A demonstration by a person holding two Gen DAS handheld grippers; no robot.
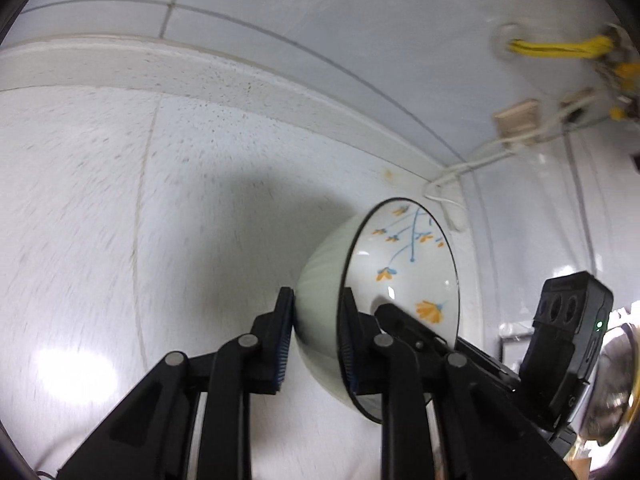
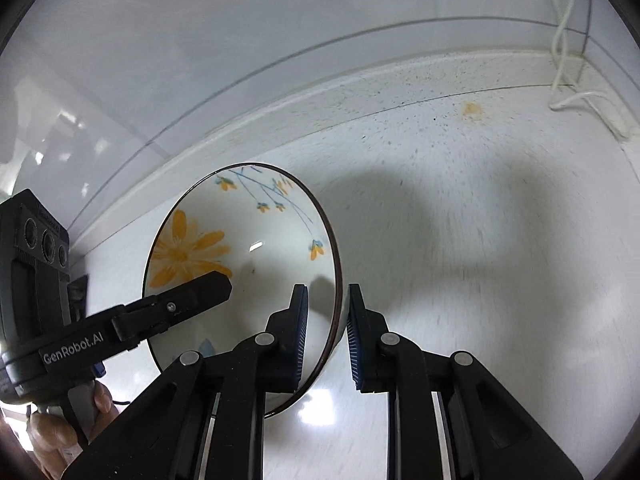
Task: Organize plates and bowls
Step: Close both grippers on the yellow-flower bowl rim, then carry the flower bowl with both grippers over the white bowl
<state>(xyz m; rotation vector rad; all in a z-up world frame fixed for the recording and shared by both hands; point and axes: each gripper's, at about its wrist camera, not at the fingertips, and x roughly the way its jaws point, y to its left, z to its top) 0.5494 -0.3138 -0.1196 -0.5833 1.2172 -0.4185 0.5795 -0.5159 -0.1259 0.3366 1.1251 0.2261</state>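
Observation:
A white bowl point(image 1: 404, 276) with orange flowers and blue stems inside is held in the air, tipped on its side, above a white speckled counter point(image 1: 120, 220). My left gripper point(image 1: 318, 336) is shut on its rim, one finger outside, one inside. The same bowl shows in the right wrist view point(image 2: 248, 240). My right gripper point(image 2: 327, 332) is shut on the opposite rim, one finger inside, one outside. The left gripper's finger point(image 2: 180, 304) reaches into the bowl from the left in that view.
The counter meets a white tiled wall point(image 1: 320, 20) behind a raised ledge point(image 2: 360, 88). White cables point(image 2: 564, 40) run down the corner. Yellow wires point(image 1: 560, 48) and a beige socket point(image 1: 516, 118) hang on the wall. A metal pot point(image 1: 612, 380) shows at the right edge.

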